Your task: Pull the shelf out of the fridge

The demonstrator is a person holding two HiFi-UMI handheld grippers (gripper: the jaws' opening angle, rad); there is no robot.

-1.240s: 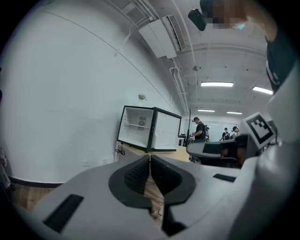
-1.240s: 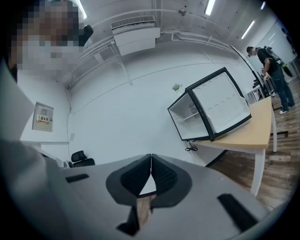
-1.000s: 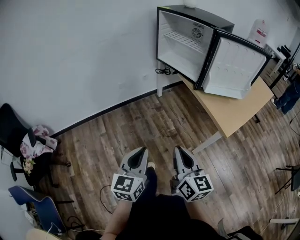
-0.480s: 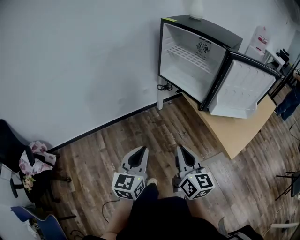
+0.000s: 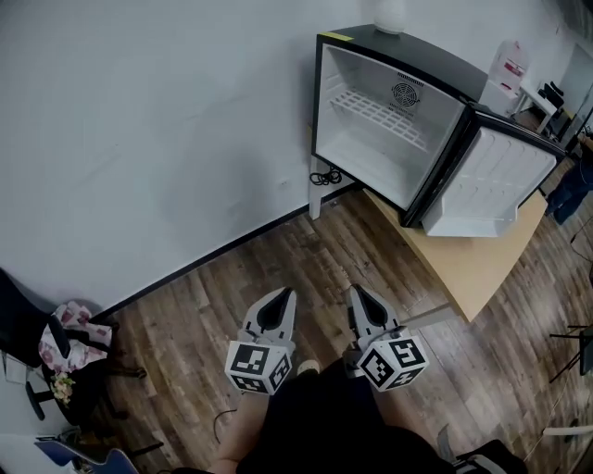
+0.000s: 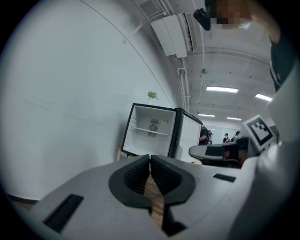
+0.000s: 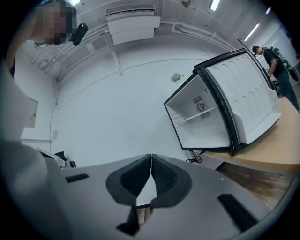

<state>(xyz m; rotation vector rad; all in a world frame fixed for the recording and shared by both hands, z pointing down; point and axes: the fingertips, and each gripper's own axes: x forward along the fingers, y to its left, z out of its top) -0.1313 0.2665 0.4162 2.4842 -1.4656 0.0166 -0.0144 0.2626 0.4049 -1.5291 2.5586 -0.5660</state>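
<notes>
A small black fridge [image 5: 389, 120] with a white inside stands on a wooden table at the upper right, its door [image 5: 491, 185] swung open to the right. A white wire shelf [image 5: 375, 106] sits across its upper part; it also shows as the shelf [image 6: 150, 131] and the shelf [image 7: 197, 116] in the gripper views. My left gripper [image 5: 285, 294] and right gripper [image 5: 354, 293] hang side by side low in the head view, well short of the fridge. Both are shut with nothing between the jaws, as the left gripper [image 6: 150, 157] and right gripper [image 7: 151, 157] views show.
The table [image 5: 482, 268] juts out over a wood-plank floor [image 5: 278, 250]. A black cable [image 5: 322, 176] hangs at the wall beside the fridge. A white vase [image 5: 389, 14] stands on the fridge. A dark chair [image 5: 65, 361] with cloth sits at the lower left. People stand far right.
Both grippers have moved toward the fridge together; the fridge looms larger and sits further left in the head view. The jaws stayed shut.
</notes>
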